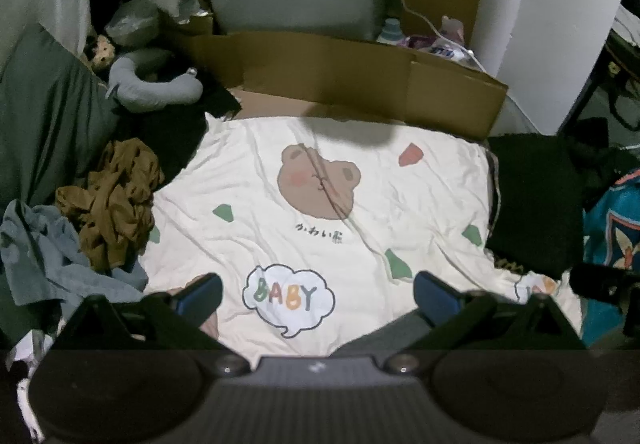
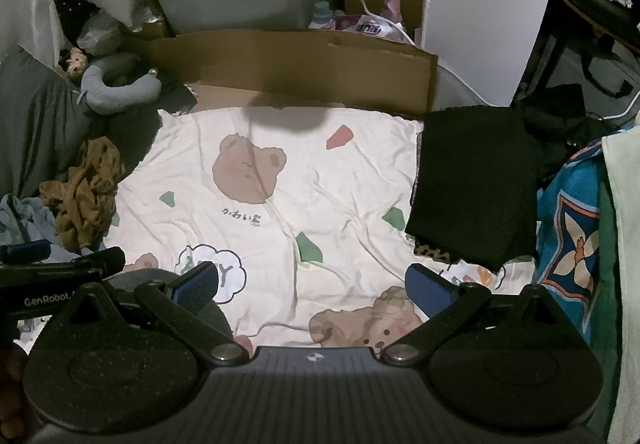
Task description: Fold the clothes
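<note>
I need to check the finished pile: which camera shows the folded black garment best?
The right wrist view: the folded black garment appears whole there, lying on a leopard-print piece at the sheet's right edge. The left wrist view shows it smaller, near the frame's right side.

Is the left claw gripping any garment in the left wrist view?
No. The left claw is open and empty above the cream sheet, while the brown garment lies crumpled apart.
</note>
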The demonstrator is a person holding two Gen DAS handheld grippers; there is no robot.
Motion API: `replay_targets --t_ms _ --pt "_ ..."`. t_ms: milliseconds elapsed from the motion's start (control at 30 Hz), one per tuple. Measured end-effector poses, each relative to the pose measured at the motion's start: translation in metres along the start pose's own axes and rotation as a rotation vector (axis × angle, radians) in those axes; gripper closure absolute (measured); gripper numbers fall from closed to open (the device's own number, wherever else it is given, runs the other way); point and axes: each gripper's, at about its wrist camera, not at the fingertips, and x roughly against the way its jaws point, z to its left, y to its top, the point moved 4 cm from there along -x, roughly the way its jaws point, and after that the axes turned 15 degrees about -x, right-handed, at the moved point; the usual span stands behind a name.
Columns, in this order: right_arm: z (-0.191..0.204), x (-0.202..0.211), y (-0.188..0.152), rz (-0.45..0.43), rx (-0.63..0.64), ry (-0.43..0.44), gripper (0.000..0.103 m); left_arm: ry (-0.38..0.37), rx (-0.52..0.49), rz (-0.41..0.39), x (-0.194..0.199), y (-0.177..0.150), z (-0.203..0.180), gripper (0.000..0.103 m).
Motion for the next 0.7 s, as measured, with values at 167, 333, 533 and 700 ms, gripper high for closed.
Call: replay_targets --t_ms 167,333,533,700 --pt "-0.0053 -0.0013 0.0014 0.009 -0.025 0.017 0.001 0.012 -0.015 -0.006 -0.0002 0.0012 -0.0036 0.000" --pt "-0.0073 -0.0013 0.0019 0.009 -0.043 0.039 0.001 0.013 -0.011 -0.006 0.0007 0.0013 -0.0071 0.001" --pt "-0.0099 -0.0021 0.0036 0.014 -0.063 0.060 0.001 0.013 -0.011 -0.009 0.0010 0.0007 -0.0078 0.001" --pt "-0.0094 -0.0033 0.0039 0.012 -0.063 0.061 0.001 0.013 -0.009 -0.009 0.0008 0.0004 -0.0062 0.000"
